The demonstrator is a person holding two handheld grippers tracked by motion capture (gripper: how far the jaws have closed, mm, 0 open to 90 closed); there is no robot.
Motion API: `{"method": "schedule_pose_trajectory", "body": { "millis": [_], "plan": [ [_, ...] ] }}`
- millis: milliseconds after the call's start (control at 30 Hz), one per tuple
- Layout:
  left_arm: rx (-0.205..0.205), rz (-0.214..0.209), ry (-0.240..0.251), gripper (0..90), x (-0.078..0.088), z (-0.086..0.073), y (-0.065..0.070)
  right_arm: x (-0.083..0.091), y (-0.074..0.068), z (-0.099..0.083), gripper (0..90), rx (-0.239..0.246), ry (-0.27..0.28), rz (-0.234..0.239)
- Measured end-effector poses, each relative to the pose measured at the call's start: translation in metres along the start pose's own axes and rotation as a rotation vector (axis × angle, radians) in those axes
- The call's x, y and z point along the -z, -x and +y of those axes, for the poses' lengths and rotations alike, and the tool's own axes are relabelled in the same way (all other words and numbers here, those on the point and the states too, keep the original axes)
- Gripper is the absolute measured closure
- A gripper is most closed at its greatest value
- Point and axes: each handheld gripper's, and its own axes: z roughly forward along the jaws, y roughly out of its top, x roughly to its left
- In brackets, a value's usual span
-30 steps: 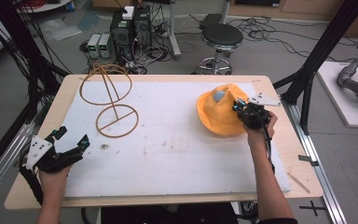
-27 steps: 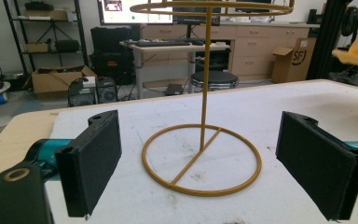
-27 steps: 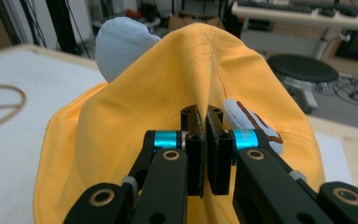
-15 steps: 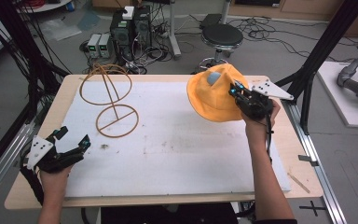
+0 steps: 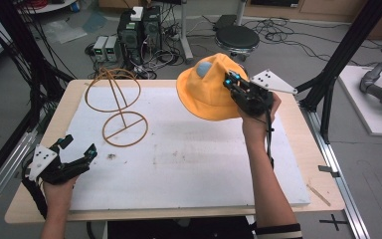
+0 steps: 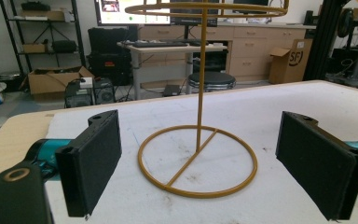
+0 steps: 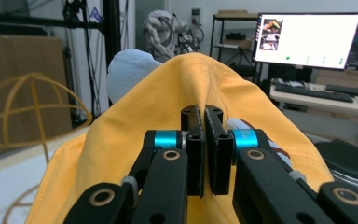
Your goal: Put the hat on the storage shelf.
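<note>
A white mat (image 5: 189, 164) covers most of the wooden table (image 5: 308, 164). On its far left stands a wire hat stand (image 5: 117, 102), a ring base with a thin post and a round cage on top. Over the far right of the table an orange bucket hat (image 5: 204, 92) hangs in the air, clear of the mat and well apart from the stand. The right gripper (image 5: 238, 89) has its jaws pressed together on a fold of the hat's fabric. The left gripper (image 5: 77, 157) sits at the near left edge, jaws wide apart and empty, the stand's base framed between them in the left gripper view.

The likely aim is to set the hat on the cage. The pinch takes only a narrow bit of cloth, so the hat could slip free in transit. The stand looks light; a hat dragged sideways against the cage could tip it, since nothing steadies the base. A limp brim may also snag on the wire and leave the hat lopsided.
</note>
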Motion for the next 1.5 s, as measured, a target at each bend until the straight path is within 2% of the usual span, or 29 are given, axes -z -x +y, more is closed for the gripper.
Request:
{"method": "schedule_pose_trajectory", "body": {
  "millis": [67,133,267,333,400,567,600,700,833,900,933,1000,1033,1100,1133,1267,1333,1500],
  "plan": [
    [0.000,-0.001,-0.001,14.6,0.000,0.000,0.000,-0.008,-0.010,0.006,88.4,-0.017,0.027,0.021],
    [-0.001,-0.001,-0.001,14.6,0.000,0.000,-0.001,-0.010,-0.012,0.008,88.4,-0.022,0.032,0.027],
    [0.004,0.000,0.003,14.6,0.000,0.000,-0.001,-0.024,-0.030,0.017,88.5,-0.021,0.054,0.061],
    [0.007,0.000,0.001,14.6,0.000,-0.001,-0.002,-0.026,-0.034,0.019,88.5,-0.024,0.059,0.067],
    [0.010,-0.001,0.002,14.6,0.000,-0.001,-0.002,-0.036,-0.045,0.026,88.5,-0.018,0.068,0.082],
    [0.008,-0.006,0.001,14.6,0.000,-0.002,-0.001,-0.047,-0.059,0.033,88.5,-0.004,0.078,0.104],
    [0.007,-0.007,0.001,14.6,0.000,-0.002,-0.001,-0.053,-0.066,0.038,88.5,-0.004,0.083,0.115],
    [0.002,-0.014,0.010,14.6,0.003,-0.001,-0.001,-0.060,-0.073,0.041,88.5,0.002,0.086,0.121],
    [0.006,-0.019,0.018,14.6,0.005,-0.001,-0.001,-0.078,-0.091,0.049,88.5,0.006,0.097,0.151],
    [0.006,-0.029,0.026,14.6,0.006,-0.001,-0.001,-0.082,-0.095,0.051,88.5,0.005,0.097,0.156],
    [0.002,-0.045,0.030,14.5,0.006,-0.001,-0.001,-0.090,-0.103,0.053,88.5,0.003,0.099,0.167],
    [0.006,-0.052,0.038,14.4,0.006,-0.001,-0.001,-0.093,-0.105,0.053,88.5,0.003,0.100,0.170],
    [0.010,-0.061,0.042,14.1,0.006,-0.001,-0.001,-0.103,-0.113,0.055,88.5,-0.006,0.096,0.177],
    [0.012,-0.064,0.049,14.1,0.007,0.000,-0.001,-0.106,-0.115,0.055,88.5,-0.009,0.099,0.180],
    [0.015,-0.061,0.051,14.1,0.007,0.000,-0.001,-0.114,-0.123,0.056,88.5,-0.019,0.099,0.189],
    [0.017,-0.060,0.057,14.1,0.008,0.002,-0.002,-0.124,-0.133,0.057,88.5,-0.019,0.087,0.202],
    [0.017,-0.060,0.055,14.1,0.009,0.002,-0.002,-0.136,-0.141,0.056,88.5,-0.032,0.080,0.218],
    [0.021,-0.060,0.054,14.1,0.010,0.002,-0.002,-0.149,-0.155,0.056,88.5,-0.028,0.064,0.230]
  ]
}}
